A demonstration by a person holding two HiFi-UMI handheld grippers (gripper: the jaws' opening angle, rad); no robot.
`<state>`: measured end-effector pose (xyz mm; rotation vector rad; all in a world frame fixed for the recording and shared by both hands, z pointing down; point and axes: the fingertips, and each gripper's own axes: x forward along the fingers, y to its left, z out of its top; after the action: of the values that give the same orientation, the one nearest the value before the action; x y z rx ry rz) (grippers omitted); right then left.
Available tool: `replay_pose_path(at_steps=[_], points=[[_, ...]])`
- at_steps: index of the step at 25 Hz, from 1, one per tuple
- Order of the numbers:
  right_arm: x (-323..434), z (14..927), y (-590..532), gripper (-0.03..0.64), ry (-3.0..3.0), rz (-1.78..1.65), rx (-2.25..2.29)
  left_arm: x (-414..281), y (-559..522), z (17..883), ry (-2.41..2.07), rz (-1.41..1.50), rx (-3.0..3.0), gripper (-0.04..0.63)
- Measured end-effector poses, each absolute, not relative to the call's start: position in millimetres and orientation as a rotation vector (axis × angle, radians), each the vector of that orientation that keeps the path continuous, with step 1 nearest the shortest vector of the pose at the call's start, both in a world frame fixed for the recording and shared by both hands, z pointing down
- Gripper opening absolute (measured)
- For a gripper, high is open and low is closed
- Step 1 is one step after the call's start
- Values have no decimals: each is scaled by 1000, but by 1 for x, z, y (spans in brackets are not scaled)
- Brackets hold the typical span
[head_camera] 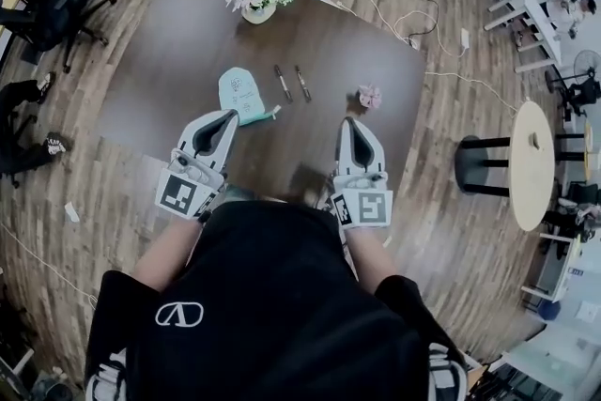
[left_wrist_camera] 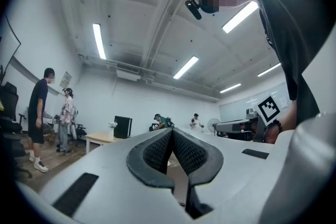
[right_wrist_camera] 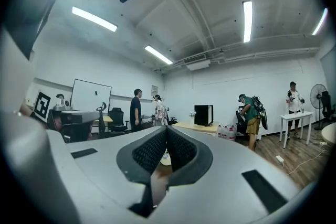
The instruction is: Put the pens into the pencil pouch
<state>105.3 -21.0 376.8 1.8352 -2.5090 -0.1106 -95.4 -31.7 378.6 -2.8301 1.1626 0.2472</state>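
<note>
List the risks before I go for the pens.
1. The two pens lie close side by side; grabbing one may knock the other rolling.
2. The pencil pouch lies flat and unheld, so a pushed pen may shove it away.
3. The left gripper and right gripper are shut and must open first.

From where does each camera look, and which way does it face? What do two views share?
Head view: on the person's head, steeply down at table, pencil pouch, pens; left gripper, right gripper, black shirt show.
Left gripper view: on the left gripper, about level across the room; shut jaws show.
Right gripper view: on the right gripper, about level; shut jaws show.
Both gripper views share the person in green.
</note>
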Motion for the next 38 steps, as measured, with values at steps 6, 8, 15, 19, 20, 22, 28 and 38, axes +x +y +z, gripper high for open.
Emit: replay_pose_path(at_steps=[6,8,15,19,20,22,28,38], points=[[83,383,-48,0,-2492,-119,1847,-92,-69,396,1075,221,-2889,4],[82,384,-51,0,-2509,-115,1838,-87,-72,396,1076,210,-2892,3],[95,388,-52,0,-2548,-97,1793,-78,-64,399,1113,158,-2865,4],[105,389,-51,0,-2545,-77,1802,-69,-70,419,1058,-81,-2831,9],[108,391,-50,0,-2541,-71,1805,-64,-74,432,1023,-228,-2803,94],[114,394,-51,0,-2536,-49,1819,-58,-86,460,950,-504,-2719,334],[127,409,-50,0,-2495,5,1829,-64,-111,577,685,-1079,-2587,344],[146,441,-46,0,-2390,105,1839,-58,-110,749,332,-1536,-2541,344]])
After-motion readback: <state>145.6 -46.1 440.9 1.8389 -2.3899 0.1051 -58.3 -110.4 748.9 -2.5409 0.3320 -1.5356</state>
